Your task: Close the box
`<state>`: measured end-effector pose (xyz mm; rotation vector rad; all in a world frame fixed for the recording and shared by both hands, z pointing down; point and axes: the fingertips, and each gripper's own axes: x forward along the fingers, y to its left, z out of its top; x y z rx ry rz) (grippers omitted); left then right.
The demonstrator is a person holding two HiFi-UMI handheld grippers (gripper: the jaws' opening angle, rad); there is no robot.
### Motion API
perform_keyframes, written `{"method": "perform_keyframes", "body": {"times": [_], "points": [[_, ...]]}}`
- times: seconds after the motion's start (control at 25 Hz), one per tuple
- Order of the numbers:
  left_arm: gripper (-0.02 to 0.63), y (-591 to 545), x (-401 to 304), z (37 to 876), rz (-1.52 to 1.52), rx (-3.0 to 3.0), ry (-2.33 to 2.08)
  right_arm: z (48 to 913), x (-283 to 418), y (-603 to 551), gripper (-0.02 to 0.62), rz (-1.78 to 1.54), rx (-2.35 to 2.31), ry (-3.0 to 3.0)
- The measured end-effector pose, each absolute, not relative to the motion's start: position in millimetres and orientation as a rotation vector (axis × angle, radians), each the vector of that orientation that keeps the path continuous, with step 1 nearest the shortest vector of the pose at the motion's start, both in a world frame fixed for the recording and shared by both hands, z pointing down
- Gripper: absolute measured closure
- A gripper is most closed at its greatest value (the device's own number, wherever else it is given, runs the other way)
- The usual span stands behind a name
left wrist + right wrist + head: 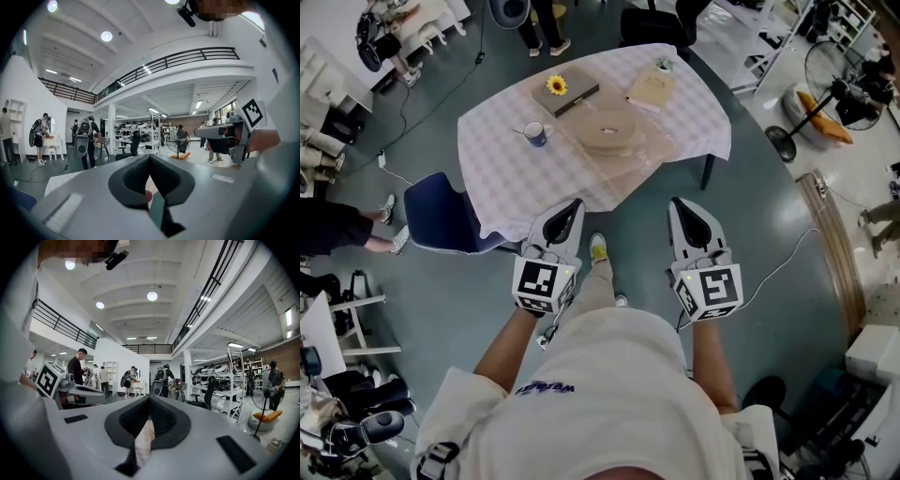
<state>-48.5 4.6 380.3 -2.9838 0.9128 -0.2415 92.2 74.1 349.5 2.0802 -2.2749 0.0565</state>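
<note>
The left gripper (572, 208) and the right gripper (680, 204) each have their fingers pressed together with nothing between them, as the left gripper view (150, 157) and the right gripper view (150, 398) both show. Both point level, side by side, towards the tabletop (497, 155), which lies straight ahead of the fingertips and well apart from them.

A flat brown box (575, 97) sits ahead of the left fingers, so the left gripper looks the nearer of the 2. Its long axis slants across the line of the fingers, with the right end farther off. A sunflower (556, 85) lies on its top, and the top looks flat and down, though it is too small to be sure. A tan box-like thing (651, 90) sits ahead of the right fingers, and I cannot tell whether it has a lid.

This stance fits standing off from a box that needs shutting, or from one whose lid is already down.

Count: 2 grippers, 2 box-like things, 1 sunflower, 1 blue mug (536, 135), 1 round tan piece (607, 129) and 1 blue chair (441, 214)
</note>
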Motion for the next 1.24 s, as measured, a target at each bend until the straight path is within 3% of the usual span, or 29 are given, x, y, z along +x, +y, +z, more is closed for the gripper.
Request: {"method": "perform_keyframes", "body": {"times": [0.88,1.24], "points": [[0.604,8,-49,388,-0.239,-2.979,0.873,358,89,71,0.592,0.051,2.053,-2.259],[0.604,-7,-79,451,-0.407,-2.943,0.996,371,91,58,0.592,0.043,1.780,-2.290]]}}
